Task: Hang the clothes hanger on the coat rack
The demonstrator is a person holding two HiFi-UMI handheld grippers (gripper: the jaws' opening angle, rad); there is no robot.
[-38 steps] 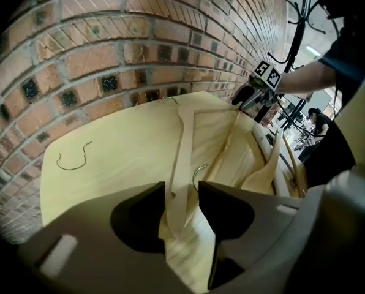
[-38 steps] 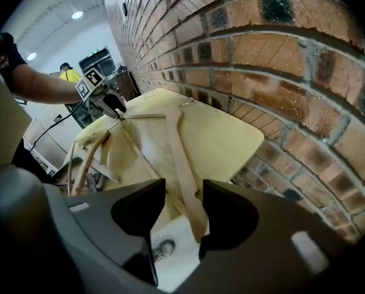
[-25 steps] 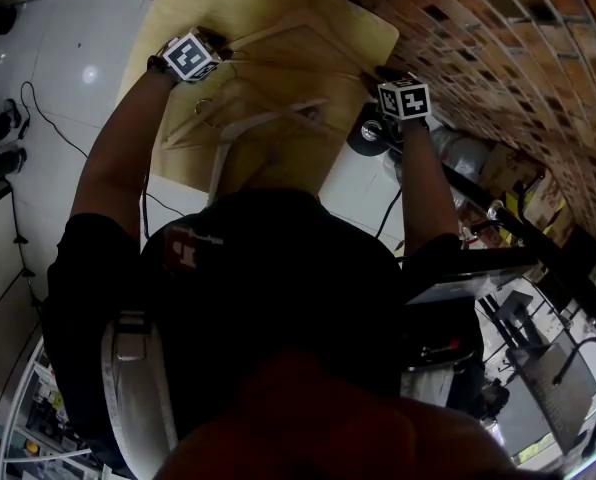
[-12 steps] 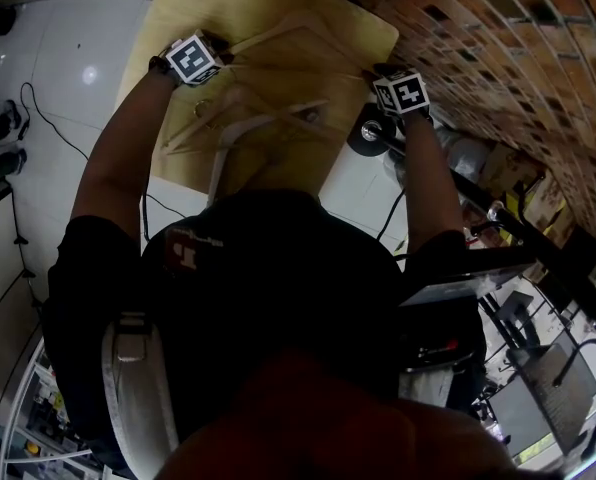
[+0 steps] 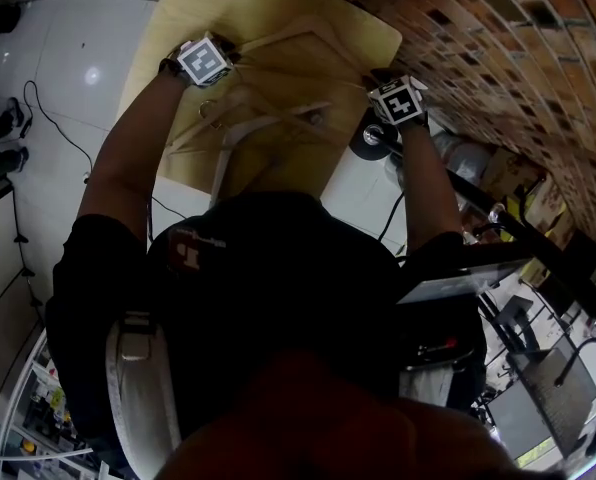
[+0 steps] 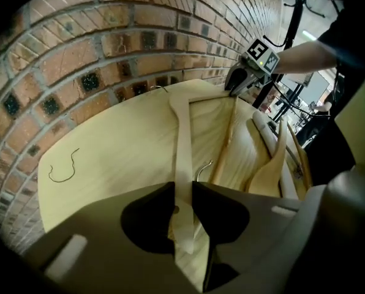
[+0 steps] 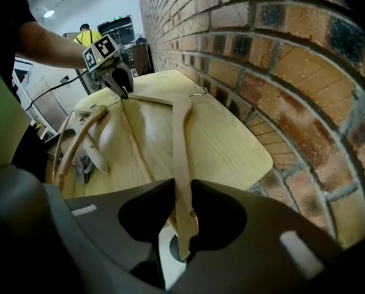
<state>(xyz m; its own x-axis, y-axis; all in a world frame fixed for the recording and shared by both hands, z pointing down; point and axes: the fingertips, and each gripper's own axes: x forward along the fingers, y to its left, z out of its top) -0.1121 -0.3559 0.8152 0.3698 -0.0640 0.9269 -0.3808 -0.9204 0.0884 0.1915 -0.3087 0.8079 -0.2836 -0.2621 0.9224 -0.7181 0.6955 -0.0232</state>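
Left tool (image 6: 182,192), right tool (image 7: 182,192), wider before, closing on hanger (image 6: 182,133) ends; right end past table (image 5: 178,8) edge

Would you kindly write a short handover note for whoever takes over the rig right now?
Left gripper: tongs closing on one end of the wooden hanger, pads touching it.
Right gripper: tongs closing on the other end likewise.
The hanger lies on the table by the brick wall, spare hangers beside it. What looks like the coat rack stands past the table.
Done: both ends taken. Left: lift, carry, hang on the rack.
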